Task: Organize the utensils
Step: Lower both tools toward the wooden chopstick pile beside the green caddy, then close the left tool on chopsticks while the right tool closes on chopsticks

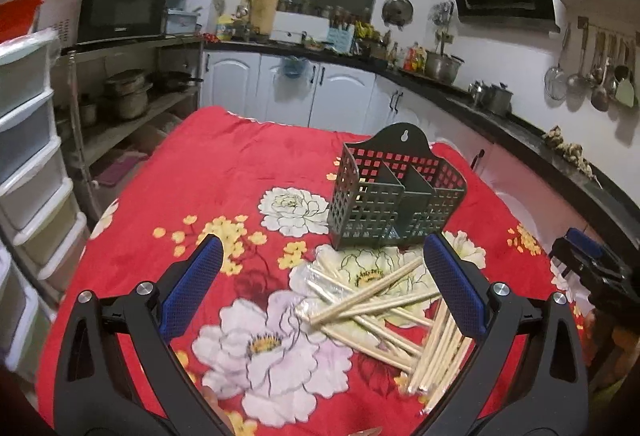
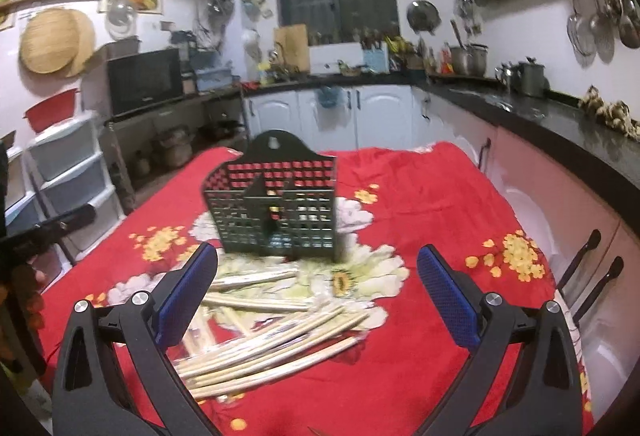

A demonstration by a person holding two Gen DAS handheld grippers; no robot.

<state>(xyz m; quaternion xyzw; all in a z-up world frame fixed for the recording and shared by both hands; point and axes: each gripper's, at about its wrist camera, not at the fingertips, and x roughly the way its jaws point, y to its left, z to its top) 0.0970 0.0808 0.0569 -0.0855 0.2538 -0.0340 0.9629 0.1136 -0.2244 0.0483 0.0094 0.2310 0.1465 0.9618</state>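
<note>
Left wrist view shows the left hand-held gripper [image 1: 322, 288] with its blue-padded fingers spread wide and nothing between them, hovering above a loose pile of wooden chopsticks [image 1: 384, 312] that lie crossed over one another on the red floral cloth [image 1: 224, 172] covering the tabletop. Some of the sticks seem to sit in a clear wrapper, though that is hard to make out. Just beyond the pile stands the dark perforated utensil holder [image 1: 394, 204], upright, with dividers splitting it into compartments; from here they look empty, apart from a pale glint in the left one that I cannot identify. In the right wrist view the right hand-held gripper [image 2: 318, 284] is likewise spread and empty, held above the same sticks, which lie toward its left finger, with the holder straight ahead and near. The picture is a little blurred there. Judging from this, the sorting is at its very start: no stick is held, and the pile lies just in front of the holder. The step in hand looks like the approach for a first pick. The next move calls for lowering one gripper over a single stick or a small aligned bundle, closing across its width rather than along it, then tipping it upright to drop it into a compartment without knocking the light holder over.
</note>
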